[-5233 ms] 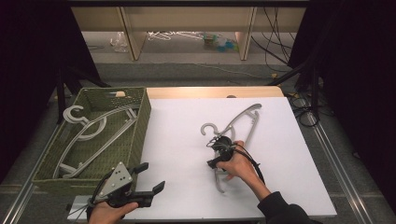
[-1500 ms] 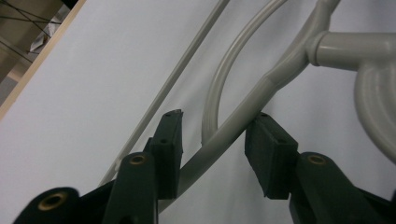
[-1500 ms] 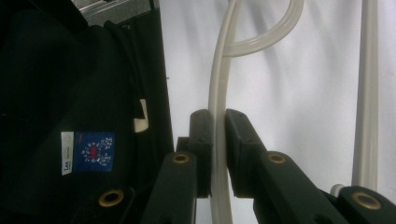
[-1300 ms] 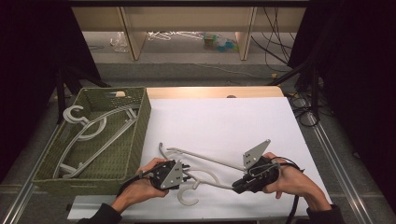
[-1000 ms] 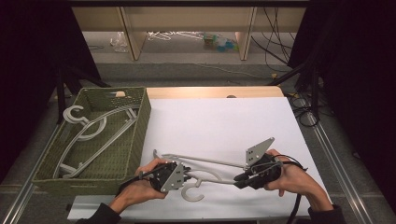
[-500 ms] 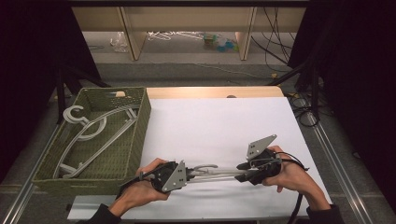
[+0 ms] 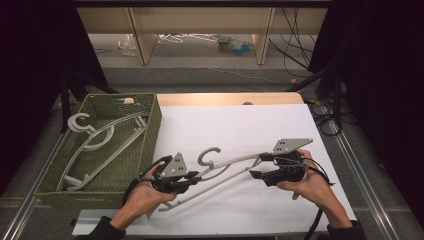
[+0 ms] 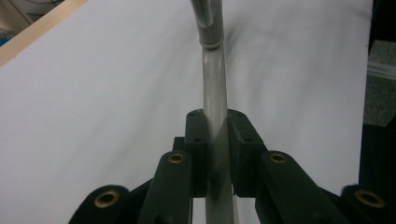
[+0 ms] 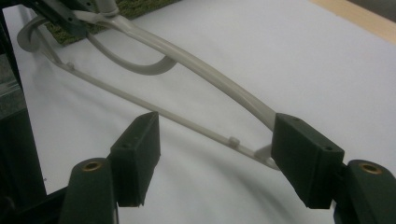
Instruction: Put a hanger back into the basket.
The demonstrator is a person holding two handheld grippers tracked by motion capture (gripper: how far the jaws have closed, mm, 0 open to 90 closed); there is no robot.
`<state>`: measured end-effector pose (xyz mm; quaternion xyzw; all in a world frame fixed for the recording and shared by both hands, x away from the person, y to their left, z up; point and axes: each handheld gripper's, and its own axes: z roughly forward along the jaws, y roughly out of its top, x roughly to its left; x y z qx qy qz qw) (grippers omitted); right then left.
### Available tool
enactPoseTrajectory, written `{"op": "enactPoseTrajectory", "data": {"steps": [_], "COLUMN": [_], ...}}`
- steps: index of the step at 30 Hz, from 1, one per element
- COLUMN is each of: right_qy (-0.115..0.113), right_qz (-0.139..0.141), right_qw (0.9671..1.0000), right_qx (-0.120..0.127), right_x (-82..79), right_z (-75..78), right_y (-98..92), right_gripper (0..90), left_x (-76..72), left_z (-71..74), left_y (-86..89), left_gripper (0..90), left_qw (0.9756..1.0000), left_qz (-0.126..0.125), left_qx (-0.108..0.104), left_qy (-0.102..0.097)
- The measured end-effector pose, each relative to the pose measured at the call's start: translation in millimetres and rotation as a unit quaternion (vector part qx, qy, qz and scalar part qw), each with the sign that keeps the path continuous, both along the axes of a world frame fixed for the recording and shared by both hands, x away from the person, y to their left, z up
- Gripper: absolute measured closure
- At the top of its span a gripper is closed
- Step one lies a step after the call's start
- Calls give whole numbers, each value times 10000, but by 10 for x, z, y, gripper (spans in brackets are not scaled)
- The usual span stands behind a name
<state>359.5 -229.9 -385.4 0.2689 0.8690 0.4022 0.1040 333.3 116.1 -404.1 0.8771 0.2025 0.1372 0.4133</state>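
A grey plastic hanger (image 7: 235, 162) hangs slanted just above the white table sheet (image 7: 240, 125), its hook (image 7: 209, 155) pointing away from me. My left gripper (image 7: 196, 176) is shut on the hanger's left arm. In the left gripper view both pads clamp the grey bar (image 8: 212, 84) at the gripper's tips (image 8: 215, 122). My right gripper (image 7: 259, 165) is at the hanger's right end. Its jaws have just been opening and now stand wide (image 9: 217, 127). The hanger's corner (image 9: 210, 79) lies between them, close against the right pad (image 9: 306, 158).
A green woven basket (image 7: 152, 125) stands at the table's left and holds a few grey hangers (image 7: 95, 137). The wooden table edge (image 7: 225, 98) runs along the back. Cables trail on the floor to the right.
The hanger has been turned over, so its hook now points away from me instead of toward me. The left hand has risen with it. The right jaws have opened off the hanger's end.
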Motion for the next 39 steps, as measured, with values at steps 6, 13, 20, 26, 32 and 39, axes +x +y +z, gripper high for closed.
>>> {"op": "enactPoseTrajectory", "data": {"steps": [6, 13, 20, 26, 32, 39], "right_qy": [-132, -71, -262, -426, -409, -371], "right_qz": [32, 211, 199, 7, -213, -251], "right_qw": [9999, 9998, 9993, 9984, 9976, 9975], "right_qx": [-18, -10, 194, 372, 518, 541], "right_x": [-50, -105, -195, -226, -260, -296], "right_z": [-14, -61, -89, -116, -161, -193], "right_y": [61, 137, 195, 177, 138, 99], "right_gripper": [336, 337, 309, 284, 258, 254], "left_x": [50, 89, 111, 109, 78, 49], "left_z": [10, 59, 141, 228, 330, 463], "left_y": [115, 215, 335, 409, 474, 585], "left_gripper": [795, 795, 794, 794, 794, 794], "left_qw": [9983, 9954, 9896, 9872, 9850, 9822], "left_qz": [329, 510, 740, 784, 846, 936], "left_qx": [-322, -594, -987, -1173, -1353, -1514], "left_qy": [351, 553, 740, 742, 663, 608]}}
